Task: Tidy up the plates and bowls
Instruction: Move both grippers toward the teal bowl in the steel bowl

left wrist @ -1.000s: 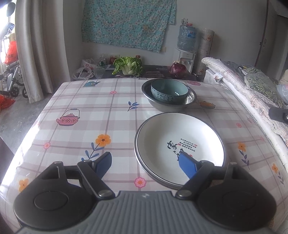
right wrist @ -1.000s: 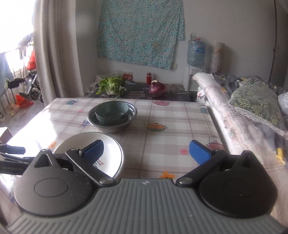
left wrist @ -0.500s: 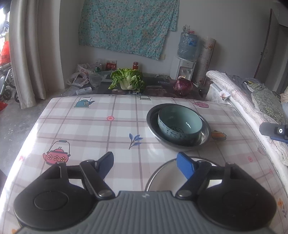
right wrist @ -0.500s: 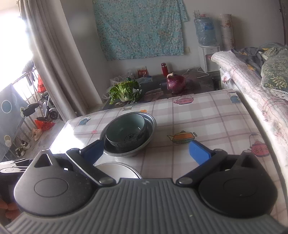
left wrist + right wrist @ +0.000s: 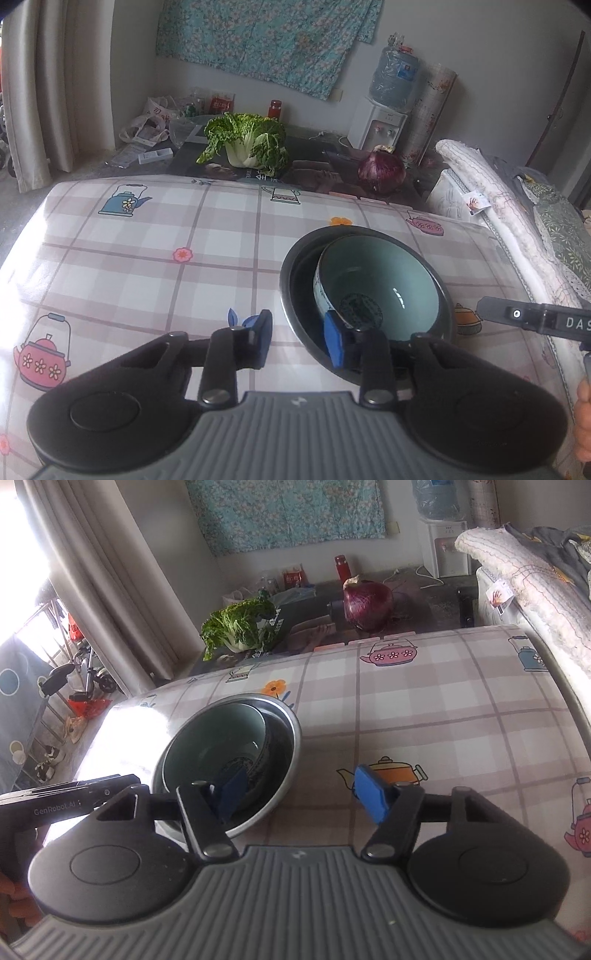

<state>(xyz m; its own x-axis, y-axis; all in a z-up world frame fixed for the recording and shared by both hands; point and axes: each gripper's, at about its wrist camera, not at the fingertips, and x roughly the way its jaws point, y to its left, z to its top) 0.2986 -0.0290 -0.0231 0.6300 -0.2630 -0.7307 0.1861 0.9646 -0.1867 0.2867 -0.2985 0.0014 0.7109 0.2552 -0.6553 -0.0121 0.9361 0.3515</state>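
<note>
A steel bowl [image 5: 295,273] stands on the checked tablecloth [image 5: 147,251] with a teal ceramic bowl [image 5: 380,273] nested inside it. My left gripper [image 5: 298,339] straddles the steel bowl's near left rim, one blue pad outside and one inside. Its jaws are closing, and a gap still shows around the rim. My right gripper [image 5: 301,795] straddles the steel bowl [image 5: 284,738] at its right rim, left pad inside and right pad over the cloth. Its jaws are closing too, wide of the rim. The teal bowl [image 5: 214,738] leans toward the left wall. No plate is in either view.
Past the table's far edge a dark low table holds a cabbage [image 5: 243,142] and a red onion [image 5: 380,171]. A water dispenser [image 5: 384,125] stands behind. Bedding [image 5: 517,221] runs along the right side. Curtains [image 5: 103,572] hang at the left.
Both grippers have moved forward from over the white plate to the nested bowls. The plate has left the views. Both pairs of jaws have narrowed around the steel bowl's rim.
</note>
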